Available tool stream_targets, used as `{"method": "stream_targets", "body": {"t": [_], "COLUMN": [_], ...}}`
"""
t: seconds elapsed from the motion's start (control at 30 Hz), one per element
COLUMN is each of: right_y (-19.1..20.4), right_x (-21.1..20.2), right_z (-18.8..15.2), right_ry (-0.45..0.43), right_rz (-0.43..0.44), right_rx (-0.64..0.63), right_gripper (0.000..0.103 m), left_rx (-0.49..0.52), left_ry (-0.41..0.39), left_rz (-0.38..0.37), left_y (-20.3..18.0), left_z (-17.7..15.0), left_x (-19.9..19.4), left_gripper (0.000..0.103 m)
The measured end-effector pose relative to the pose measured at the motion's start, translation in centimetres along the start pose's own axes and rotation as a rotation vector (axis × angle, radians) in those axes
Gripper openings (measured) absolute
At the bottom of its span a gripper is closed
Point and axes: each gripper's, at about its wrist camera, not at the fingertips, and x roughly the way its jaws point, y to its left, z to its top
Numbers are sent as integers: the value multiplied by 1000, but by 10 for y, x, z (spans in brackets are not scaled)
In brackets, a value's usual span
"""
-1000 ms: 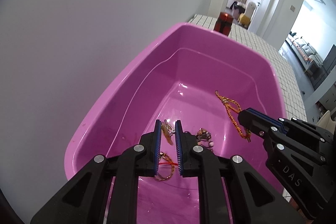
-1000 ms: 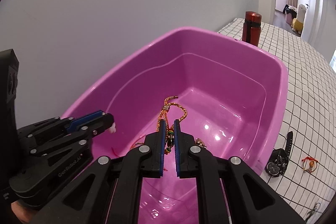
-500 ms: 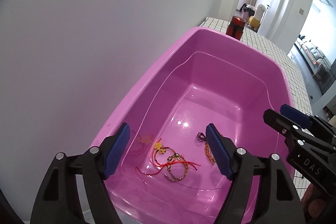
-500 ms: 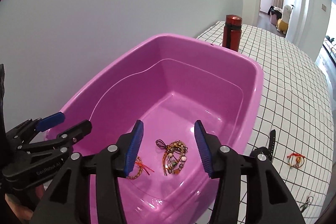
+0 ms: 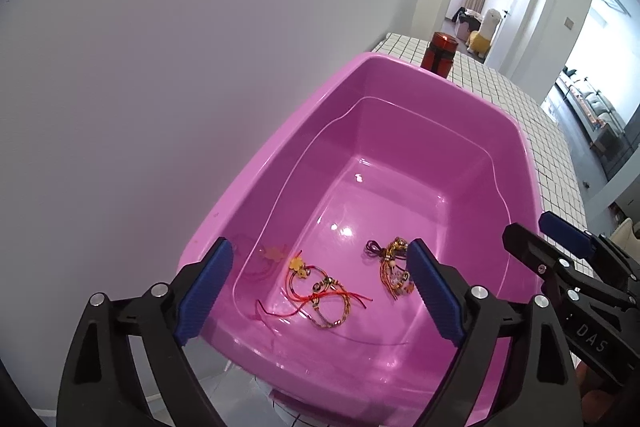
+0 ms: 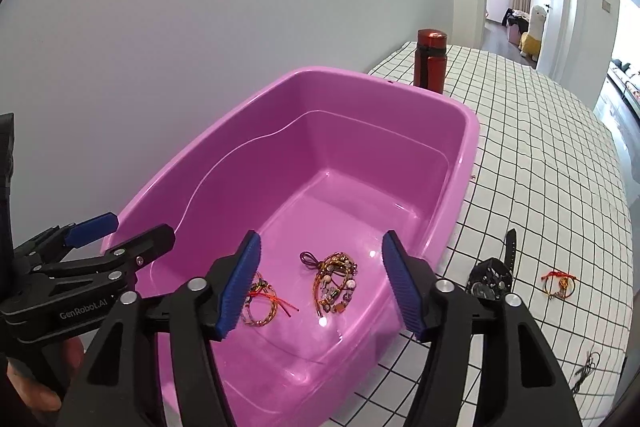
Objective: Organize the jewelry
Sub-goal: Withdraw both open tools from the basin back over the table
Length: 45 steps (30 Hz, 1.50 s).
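"GenRobot.AI" left gripper (spread), "DAS" right gripper

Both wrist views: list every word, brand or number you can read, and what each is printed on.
"DAS" on the right gripper body, seen from the left wrist view; the rest runs out of view.
"GenRobot.AI" on the left gripper body, seen from the right wrist view.
The watch face is too small to read.

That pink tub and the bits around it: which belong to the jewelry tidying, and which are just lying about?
Part of the job:
pink tub
red-string bracelets
beaded bracelet
black wristwatch
red bracelet on the cloth

Just lying about:
red flask
checkered cloth
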Motion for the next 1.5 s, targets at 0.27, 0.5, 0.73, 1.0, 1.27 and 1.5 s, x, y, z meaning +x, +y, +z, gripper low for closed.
{"method": "stream_targets", "body": {"t": [0.27, 0.5, 0.73, 1.0, 1.27, 1.5], "right_y": [-18, -56, -129, -203, -244, -270], "right_x": [-28, -81, -148, -203, -225, -216], "right_z": [-21, -57, -122, -204, -255, -277], "right_ry": [-27, -66, -73, -43, -37, -28], "right_rz": [7, -28, -109, -163, -156, -155], "right_rx": [68, 88, 190, 290, 320, 384], "right_gripper": [64, 65, 68, 68, 70, 70], "left_rx": [-6, 47, 72, 138, 189, 225], "left_ry": [-7, -51, -59, -16, 15, 24], "left_rz": [7, 35, -45, -98, -76, -66], "left_y": [-8, -57, -118, -190, -240, -257], "left_z": [-13, -38, -75, -133, -184, -200], "left_x": [-20, -48, -77, -93, -106, -100], "left_gripper": [91, 96, 96, 97, 97, 97]}}
